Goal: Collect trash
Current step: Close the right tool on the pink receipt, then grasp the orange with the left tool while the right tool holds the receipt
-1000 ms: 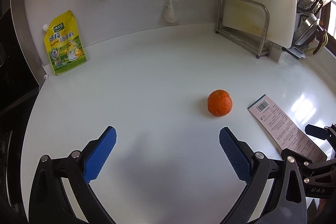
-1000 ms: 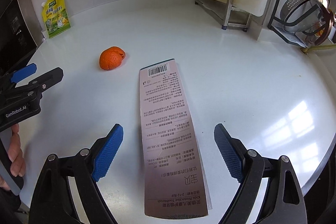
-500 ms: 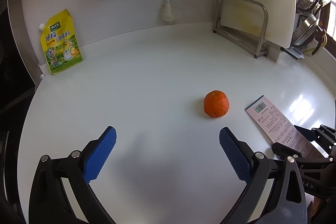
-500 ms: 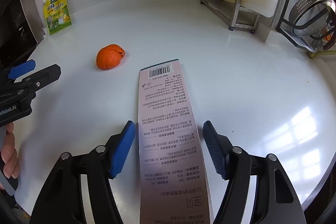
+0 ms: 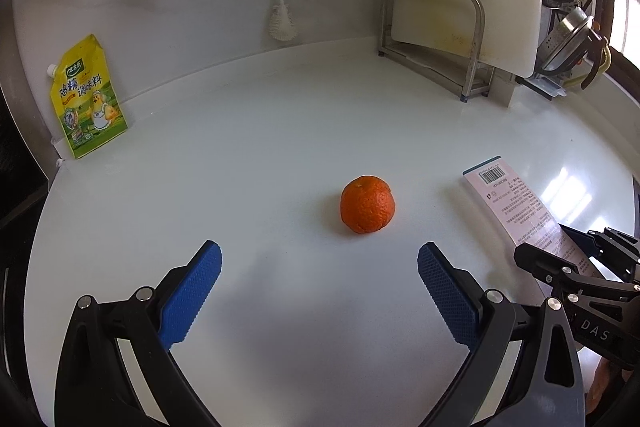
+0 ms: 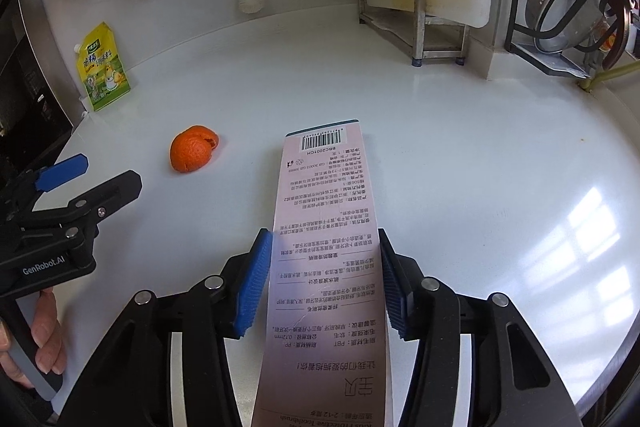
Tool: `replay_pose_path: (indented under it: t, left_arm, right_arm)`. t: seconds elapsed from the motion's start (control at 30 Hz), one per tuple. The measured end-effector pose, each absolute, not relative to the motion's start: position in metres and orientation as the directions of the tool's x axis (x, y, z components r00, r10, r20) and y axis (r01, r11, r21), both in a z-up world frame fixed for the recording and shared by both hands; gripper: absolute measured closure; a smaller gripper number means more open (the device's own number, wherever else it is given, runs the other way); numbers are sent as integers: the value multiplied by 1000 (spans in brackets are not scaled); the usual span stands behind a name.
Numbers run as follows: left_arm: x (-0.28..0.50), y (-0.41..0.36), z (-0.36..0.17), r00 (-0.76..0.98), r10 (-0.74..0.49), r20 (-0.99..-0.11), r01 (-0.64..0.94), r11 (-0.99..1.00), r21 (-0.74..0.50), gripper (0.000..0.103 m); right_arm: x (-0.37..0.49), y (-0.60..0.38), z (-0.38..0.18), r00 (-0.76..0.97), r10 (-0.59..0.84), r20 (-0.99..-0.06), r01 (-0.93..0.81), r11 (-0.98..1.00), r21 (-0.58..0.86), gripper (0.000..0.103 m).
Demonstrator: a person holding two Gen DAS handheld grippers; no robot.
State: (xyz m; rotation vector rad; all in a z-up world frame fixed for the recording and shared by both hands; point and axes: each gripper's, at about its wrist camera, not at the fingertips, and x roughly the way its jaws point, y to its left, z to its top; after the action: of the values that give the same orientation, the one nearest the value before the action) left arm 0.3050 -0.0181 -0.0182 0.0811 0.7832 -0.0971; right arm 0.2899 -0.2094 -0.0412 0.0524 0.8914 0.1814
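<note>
Toothbrush box (image 6: 326, 259) sits clamped between right gripper (image 6: 325, 281) jaws.

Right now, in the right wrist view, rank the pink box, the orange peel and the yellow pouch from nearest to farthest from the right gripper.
1. Pink box: between the fingers of the right gripper.
2. Orange peel: ahead, to the left, on the counter.
3. Yellow pouch: far left, against the back wall.
</note>
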Motion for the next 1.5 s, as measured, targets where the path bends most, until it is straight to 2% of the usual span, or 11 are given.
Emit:
replay_pose_path:
  t: [0.23,0.4,0.93,1.13,1.23,1.3,1.37,1.5]
  left_arm:
    - [327,-31,-27,669,-65,-740,110,994,12,6]
    - [345,-38,-34,662,30,-749,77,991,107,6]
    - [380,-35,-46,602,37,-797,50,995,84,8]
    - [375,-41,-43,621,19,-784,89,992,94,26]
    - [372,-43,-42,630,3,-777,107,990,91,40]
    - [369,-46,-42,636,-9,-772,127,988,93,56]
    - [366,-49,-41,640,-16,-768,141,985,97,66]
    - [357,-43,-39,649,-34,-760,144,986,79,76]
  right_arm:
    - [292,-226,-39,625,193,-757,-103,981,165,54]
    - [292,-237,-36,635,193,-748,-79,980,185,54]
    - [294,-240,-38,635,190,-748,-67,979,192,54]
    - [291,-239,-35,646,187,-740,-73,980,184,54]
    - [288,-237,-35,653,193,-733,-83,979,184,54]
    - [287,-236,-34,658,194,-728,-88,979,182,54]
    - [286,-236,-33,661,196,-724,-91,979,182,54]
    - [283,-238,-33,663,201,-721,-85,977,195,54]
